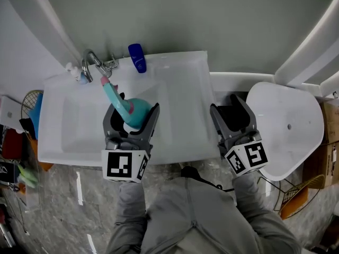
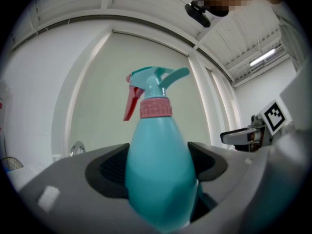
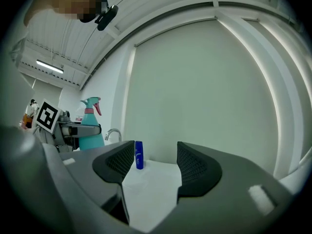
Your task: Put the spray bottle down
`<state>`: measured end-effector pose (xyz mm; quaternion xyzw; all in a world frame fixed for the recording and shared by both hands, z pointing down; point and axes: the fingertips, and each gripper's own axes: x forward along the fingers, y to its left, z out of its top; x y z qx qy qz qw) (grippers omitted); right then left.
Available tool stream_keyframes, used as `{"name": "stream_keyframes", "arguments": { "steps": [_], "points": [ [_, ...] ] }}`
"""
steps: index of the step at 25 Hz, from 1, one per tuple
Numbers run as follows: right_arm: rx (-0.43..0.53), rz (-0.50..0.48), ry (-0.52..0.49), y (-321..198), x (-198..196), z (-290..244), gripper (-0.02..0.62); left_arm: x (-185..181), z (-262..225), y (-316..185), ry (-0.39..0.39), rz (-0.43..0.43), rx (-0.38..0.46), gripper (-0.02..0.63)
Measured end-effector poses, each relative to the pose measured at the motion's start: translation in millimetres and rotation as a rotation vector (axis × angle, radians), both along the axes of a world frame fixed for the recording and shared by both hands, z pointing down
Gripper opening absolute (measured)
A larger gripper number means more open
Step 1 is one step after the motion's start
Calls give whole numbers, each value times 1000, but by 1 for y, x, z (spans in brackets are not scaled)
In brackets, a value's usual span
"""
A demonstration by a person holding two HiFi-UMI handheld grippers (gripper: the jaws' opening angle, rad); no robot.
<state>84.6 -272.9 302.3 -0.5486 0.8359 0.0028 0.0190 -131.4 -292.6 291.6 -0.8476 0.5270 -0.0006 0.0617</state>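
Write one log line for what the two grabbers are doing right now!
left gripper: shut on teal plastic spray bottle, over white sink | right gripper: open, empty | bottle: not yet released

The surface is a white sink unit [image 1: 186,102] against a grey-green wall, with the basin sunk in its left part and a flat ledge on the right. A chrome tap [image 1: 93,62] rises from the back rim at the left. A blue bottle [image 1: 137,57] stands upright on the back rim, right of the tap. A small white item [image 1: 69,67] sits at the back left corner. Below is a grey marbled floor [image 1: 63,205], carrying a wire basket [image 1: 304,188] at the right.
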Motion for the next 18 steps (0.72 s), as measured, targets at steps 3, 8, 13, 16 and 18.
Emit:
{"name": "stream_keyframes", "arguments": {
  "steps": [3, 8, 13, 16, 18],
  "points": [
    [-8, 5, -1, -18, 1, 6, 275, 6, 6, -24, -3, 13, 0, 423],
    [-31, 12, 4, -42, 7, 15, 275, 20, 14, -59, 2, 35, -3, 424],
    [-45, 19, 9, -61, 15, 23, 275, 35, 30, -91, 10, 49, -25, 423],
    [-49, 20, 7, -73, 20, 30, 275, 42, 44, -110, 21, 47, -41, 424],
    [-59, 24, 5, -80, 24, 37, 275, 47, 54, -121, 22, 45, -53, 423]
  ]
}}
